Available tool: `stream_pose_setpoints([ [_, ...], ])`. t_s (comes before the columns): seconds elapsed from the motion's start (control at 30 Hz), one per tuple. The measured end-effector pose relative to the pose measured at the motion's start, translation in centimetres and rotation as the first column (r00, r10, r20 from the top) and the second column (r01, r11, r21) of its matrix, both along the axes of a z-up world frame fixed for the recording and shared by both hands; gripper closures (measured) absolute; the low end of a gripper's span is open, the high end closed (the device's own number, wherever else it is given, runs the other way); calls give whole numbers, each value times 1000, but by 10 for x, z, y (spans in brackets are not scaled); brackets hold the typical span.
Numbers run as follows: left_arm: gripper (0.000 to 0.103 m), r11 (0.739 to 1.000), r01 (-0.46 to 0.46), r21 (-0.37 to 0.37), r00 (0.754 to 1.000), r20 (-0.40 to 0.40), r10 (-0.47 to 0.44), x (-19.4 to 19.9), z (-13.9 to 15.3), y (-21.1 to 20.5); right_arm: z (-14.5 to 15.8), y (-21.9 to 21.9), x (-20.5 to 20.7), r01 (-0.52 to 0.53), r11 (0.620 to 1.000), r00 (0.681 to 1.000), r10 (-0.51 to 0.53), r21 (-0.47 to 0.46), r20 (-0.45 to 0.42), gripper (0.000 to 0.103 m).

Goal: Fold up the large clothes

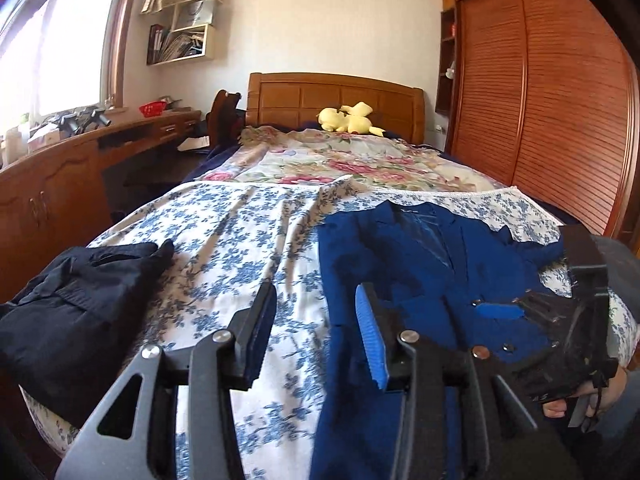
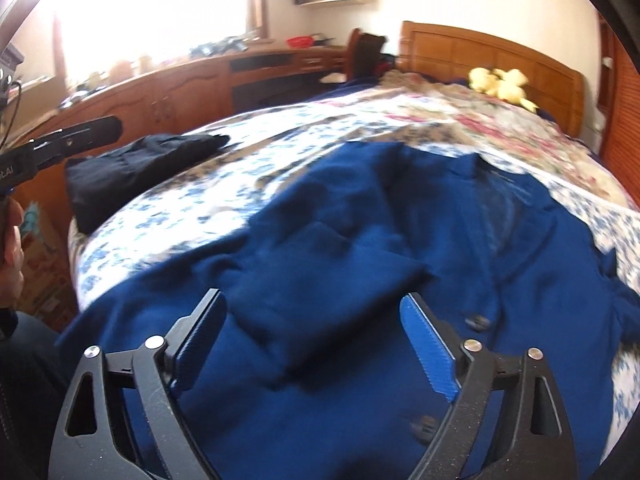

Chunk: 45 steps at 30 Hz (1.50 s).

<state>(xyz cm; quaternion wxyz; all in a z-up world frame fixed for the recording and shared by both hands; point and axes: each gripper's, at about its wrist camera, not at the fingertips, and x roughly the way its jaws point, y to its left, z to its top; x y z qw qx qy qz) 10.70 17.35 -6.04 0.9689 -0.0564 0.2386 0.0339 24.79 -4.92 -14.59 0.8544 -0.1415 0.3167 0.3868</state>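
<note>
Bedroom with wooden bed (image 1: 334, 96), louvred wooden wardrobe (image 1: 532, 92) and long wooden desk (image 1: 80, 160) under the window. Blue-and-white floral sheet (image 1: 240, 232) covers the near end of the bed; a pink floral quilt (image 1: 340, 160) lies further back, with a yellow plush toy (image 1: 350, 118) at the headboard. Royal-blue buttoned jacket (image 2: 360, 240) is spread on the sheet, one sleeve folded across its front. Folded dark navy garment (image 1: 76, 308) sits at the sheet's left edge, apart from the jacket. Left gripper (image 1: 316, 328) hangs over the jacket's left edge, jaws parted, nothing between them. Right gripper (image 2: 316, 344) is above the folded sleeve, jaws wide, gripping nothing.
</note>
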Motion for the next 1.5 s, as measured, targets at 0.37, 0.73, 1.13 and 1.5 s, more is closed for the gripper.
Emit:
stream_pose_setpoints([
  [0.37,54,1000,-3,2,1000,-5,3,-13,-9,19,-31,58,-3,-117,984,992,109,-135,-66,27],
  [0.73,54,1000,-16,-2,1000,-17,16,-7,-16,11,-35,38,-4,-130,974,990,118,-188,-71,81],
  [1.13,54,999,45,-2,999,-27,-45,-1,-18,-21,41,-50,-12,9,1000,998,-10,22,61,97],
  [1.5,54,995,99,18,995,-33,-98,3,-15,-48,77,-122,-29,105,986,989,-116,132,86,97],
])
